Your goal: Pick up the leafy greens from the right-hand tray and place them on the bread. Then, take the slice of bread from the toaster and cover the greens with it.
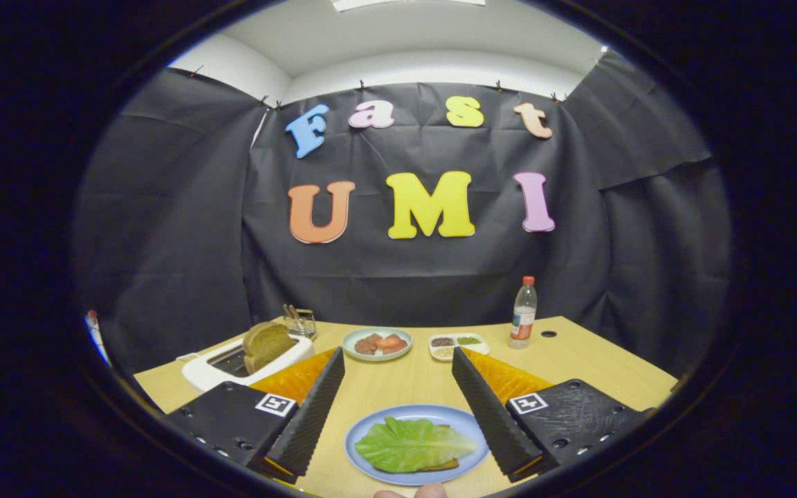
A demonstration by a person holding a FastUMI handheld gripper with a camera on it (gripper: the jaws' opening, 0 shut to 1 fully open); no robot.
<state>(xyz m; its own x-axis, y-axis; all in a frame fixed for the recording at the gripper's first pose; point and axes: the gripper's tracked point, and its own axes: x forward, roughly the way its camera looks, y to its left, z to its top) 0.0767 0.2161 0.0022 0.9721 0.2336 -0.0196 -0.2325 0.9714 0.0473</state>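
A green leaf (412,444) lies on a slice of bread (440,465) on a blue plate (371,429), low between my two fingers. My gripper (396,361) stands open above the table with nothing held; its black ribbed fingers (312,408) flank the plate. A white toaster (246,360) stands beyond my left finger with a brown slice of bread (266,344) sticking up from its slot.
Farther back a pale plate (376,344) holds red and brown slices, next to a small white tray (459,344) with seasonings. A water bottle (523,313) stands at the back right by a hole (548,333) in the wooden table (412,380). A cutlery holder (299,321) sits behind the toaster.
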